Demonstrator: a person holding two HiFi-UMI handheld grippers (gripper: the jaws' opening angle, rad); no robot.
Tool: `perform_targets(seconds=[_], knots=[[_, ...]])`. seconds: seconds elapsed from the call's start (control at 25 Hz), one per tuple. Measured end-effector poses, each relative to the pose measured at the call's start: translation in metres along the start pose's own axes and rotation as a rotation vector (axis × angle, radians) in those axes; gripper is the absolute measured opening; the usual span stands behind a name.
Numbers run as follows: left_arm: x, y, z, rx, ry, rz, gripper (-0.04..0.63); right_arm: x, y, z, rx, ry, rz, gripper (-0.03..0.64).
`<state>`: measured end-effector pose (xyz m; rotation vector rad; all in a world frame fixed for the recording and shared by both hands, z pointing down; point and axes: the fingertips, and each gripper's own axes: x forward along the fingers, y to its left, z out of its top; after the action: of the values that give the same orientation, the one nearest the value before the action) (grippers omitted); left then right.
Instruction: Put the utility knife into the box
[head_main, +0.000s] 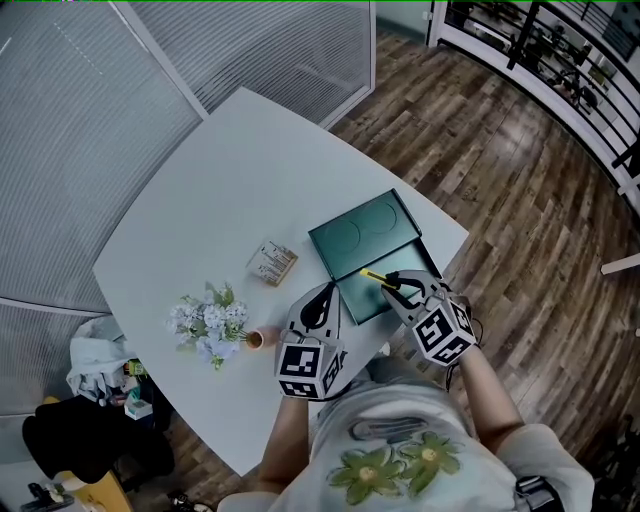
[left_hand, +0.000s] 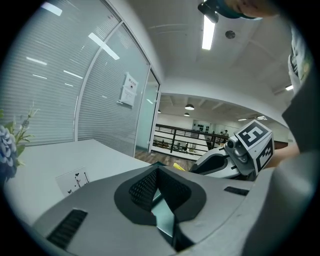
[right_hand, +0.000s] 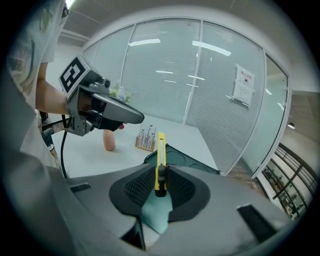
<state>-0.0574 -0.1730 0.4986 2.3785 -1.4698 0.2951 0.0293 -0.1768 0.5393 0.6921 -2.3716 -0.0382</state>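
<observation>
- Gripping the utility knife (right_hand: 160, 161) by its rear end, the right gripper (head_main: 398, 284) has its jaws narrowly apart, pads clamped on the yellow handle.
- Knife's long axis points toward 10 o'clock in the head view, hanging over the open box (head_main: 362, 302); its tray lies just below, toward 8 o'clock.
- Left gripper (head_main: 322, 300), at the tray's 9 o'clock edge, appears pinched on its wall.
- Right hand is nearer; lowering should seat the knife.

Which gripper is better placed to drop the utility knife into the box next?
Right. The right gripper already has its jaws closed on the yellow knife, held over the open green box. The left gripper sits at the box's left edge without the knife.
</observation>
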Motion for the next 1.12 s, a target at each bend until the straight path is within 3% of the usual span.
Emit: perform_targets(seconds=[1.12], knots=[[0.005,0.027,-0.015,-0.037,0.049,0.056,-0.006,0.043,0.016,-0.034,-0.106,0.141,0.134,0.072]])
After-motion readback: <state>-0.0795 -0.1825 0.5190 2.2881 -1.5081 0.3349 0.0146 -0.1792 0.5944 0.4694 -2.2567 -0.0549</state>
